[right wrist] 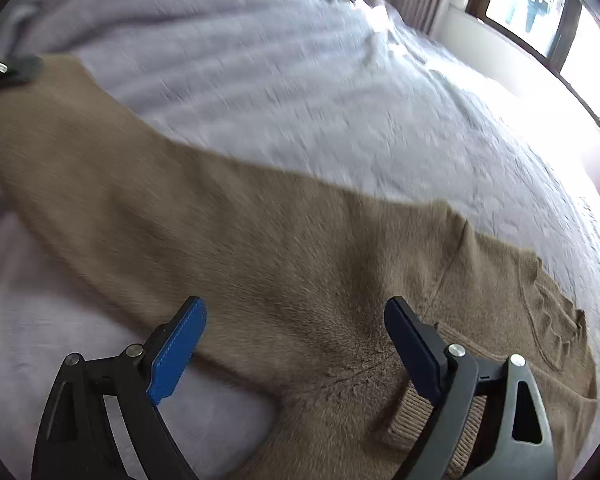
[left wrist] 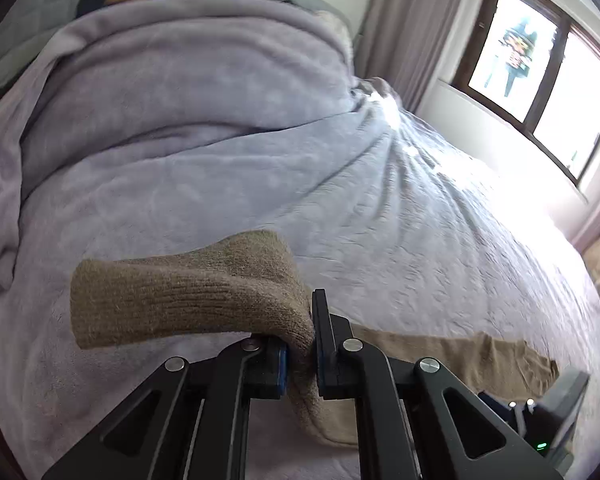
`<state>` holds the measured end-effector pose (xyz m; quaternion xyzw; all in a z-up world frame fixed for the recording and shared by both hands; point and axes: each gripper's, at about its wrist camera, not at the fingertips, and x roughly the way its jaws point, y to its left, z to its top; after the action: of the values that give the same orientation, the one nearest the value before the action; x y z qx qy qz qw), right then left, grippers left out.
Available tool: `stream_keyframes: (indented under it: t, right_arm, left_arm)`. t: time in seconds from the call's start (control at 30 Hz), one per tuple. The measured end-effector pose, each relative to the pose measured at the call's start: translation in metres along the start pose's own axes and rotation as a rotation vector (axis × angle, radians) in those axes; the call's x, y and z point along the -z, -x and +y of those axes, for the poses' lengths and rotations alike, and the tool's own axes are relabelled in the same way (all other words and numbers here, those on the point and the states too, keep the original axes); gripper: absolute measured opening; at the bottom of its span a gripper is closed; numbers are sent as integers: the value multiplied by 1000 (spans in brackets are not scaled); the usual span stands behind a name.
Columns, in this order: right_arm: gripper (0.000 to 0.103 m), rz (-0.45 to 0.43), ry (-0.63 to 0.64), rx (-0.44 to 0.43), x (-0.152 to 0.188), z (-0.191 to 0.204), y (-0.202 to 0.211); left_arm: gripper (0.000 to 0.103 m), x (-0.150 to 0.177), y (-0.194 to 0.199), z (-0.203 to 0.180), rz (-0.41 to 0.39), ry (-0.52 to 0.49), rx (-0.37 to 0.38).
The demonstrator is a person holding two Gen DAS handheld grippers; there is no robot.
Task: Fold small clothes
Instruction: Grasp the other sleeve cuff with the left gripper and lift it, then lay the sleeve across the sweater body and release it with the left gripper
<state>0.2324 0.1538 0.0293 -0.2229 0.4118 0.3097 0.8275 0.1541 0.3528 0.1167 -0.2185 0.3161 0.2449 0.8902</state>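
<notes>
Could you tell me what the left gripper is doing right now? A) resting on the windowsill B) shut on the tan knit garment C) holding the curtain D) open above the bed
B: the left gripper has its jaws pinched on a bunched part of the tan knit garment.

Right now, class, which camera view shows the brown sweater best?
The right wrist view: the brown sweater spreads across the bed. The left wrist view shows only a sleeve pinched in the left gripper jaws.

Tan knit garment [right wrist: 260,248], fuzzy wool-like; bedspread [right wrist: 340,100] soft matt plush; hand-held gripper pads [right wrist: 178,354] smooth blue plastic.
</notes>
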Motion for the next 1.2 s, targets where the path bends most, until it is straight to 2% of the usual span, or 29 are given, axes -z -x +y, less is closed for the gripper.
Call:
stream_keyframes:
  t: [0.17,0.27,0.4,0.57,0.7,0.8,0.83,0.87,0.9,0.93,0.97,1.0,1.03,1.13,1.2]
  right_arm:
    - [93,-14,-157,37,26,-68,39]
    - [93,-17,-215,112,55,-121,60]
    - [93,-14,-311,164,103,-189,92]
    - [93,-5,-425,208,164,-253,117]
    - [93,9,-505,194,196,-279,117]
    - [93,11,-537,180,213,-290,116]
    - [93,8,-543,172,218,-293,117]
    - [93,3,-543,162,221,-295,118]
    - [93,-3,-539,155,222,-294,116]
    - [93,-12,-533,148,224,-294,118]
    - [93,-20,-527,142,225,-294,119]
    - [93,-24,-522,140,226,-294,119]
    - [93,-26,-515,140,226,-293,118]
    - [93,-26,-503,151,227,-291,116]
    - [93,-35,-495,147,226,-288,119]
  left_arm:
    - [10,11,10,-70,24,-135,64]
    - [10,27,16,-127,50,-220,104]
    - [10,58,27,-203,90,-310,164]
    - [10,119,29,-304,152,-425,222]
    - [10,183,7,-372,244,-521,215]
    - [10,223,-14,-397,324,-572,192]
    - [12,227,-21,-397,354,-575,188]
    - [18,231,-28,-396,384,-583,169]
    - [44,237,-32,-397,414,-594,165]
    - [81,235,-31,-395,418,-594,170]
    - [93,234,-26,-393,392,-596,163]
    - [98,230,-16,-392,332,-600,148]
    - [98,226,-5,-392,279,-614,148]
    - [98,219,17,-390,294,-676,254]
    - [98,210,32,-378,279,-672,294]
